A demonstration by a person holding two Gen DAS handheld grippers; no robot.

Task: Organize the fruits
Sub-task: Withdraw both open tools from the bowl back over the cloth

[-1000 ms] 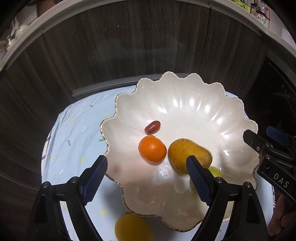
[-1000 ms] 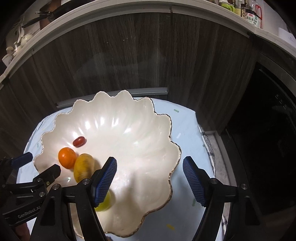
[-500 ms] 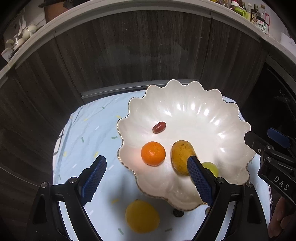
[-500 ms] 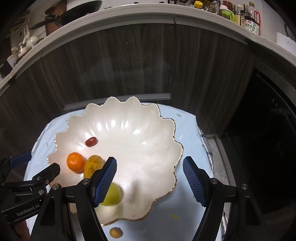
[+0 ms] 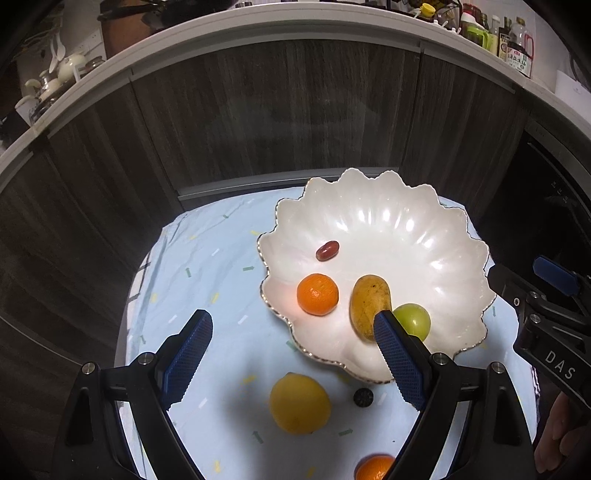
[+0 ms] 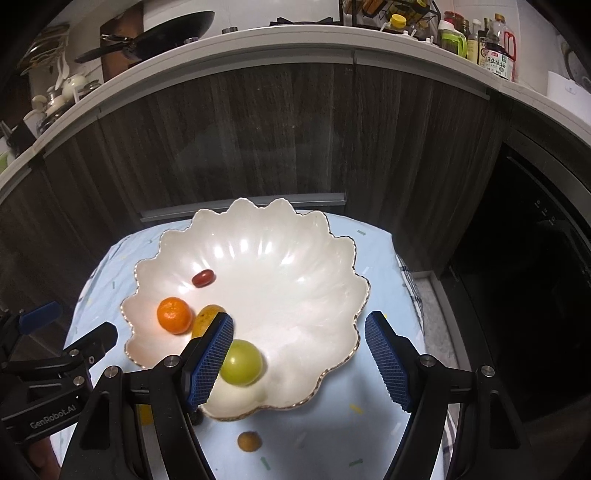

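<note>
A white scalloped bowl (image 5: 436,236) (image 6: 295,258) stands on a light blue cloth. In it lie a red grape (image 5: 327,250) (image 6: 203,277), an orange mandarin (image 5: 317,294) (image 6: 174,315), a yellow-brown mango (image 5: 367,301) (image 6: 208,316) and a green round fruit (image 5: 415,319) (image 6: 242,362). On the cloth in front of the bowl lie a yellow lemon (image 5: 299,403), a second mandarin (image 5: 373,467), a small dark fruit (image 5: 363,397) and a small brown fruit (image 6: 249,441). My left gripper (image 5: 291,356) is open above the cloth, empty. My right gripper (image 6: 299,358) is open above the bowl's near edge, empty.
The small table (image 5: 207,266) stands against dark wood cabinet fronts (image 5: 280,118). A counter above carries bottles (image 6: 495,48), a pan (image 6: 155,33) and jars. A dark oven front (image 6: 535,295) is at the right. A hand (image 5: 557,435) holds the right gripper.
Both grippers have pulled back and up from the bowl. The bowl looks smaller now, and the lemon, second mandarin and small fruits on the cloth have come into view.
</note>
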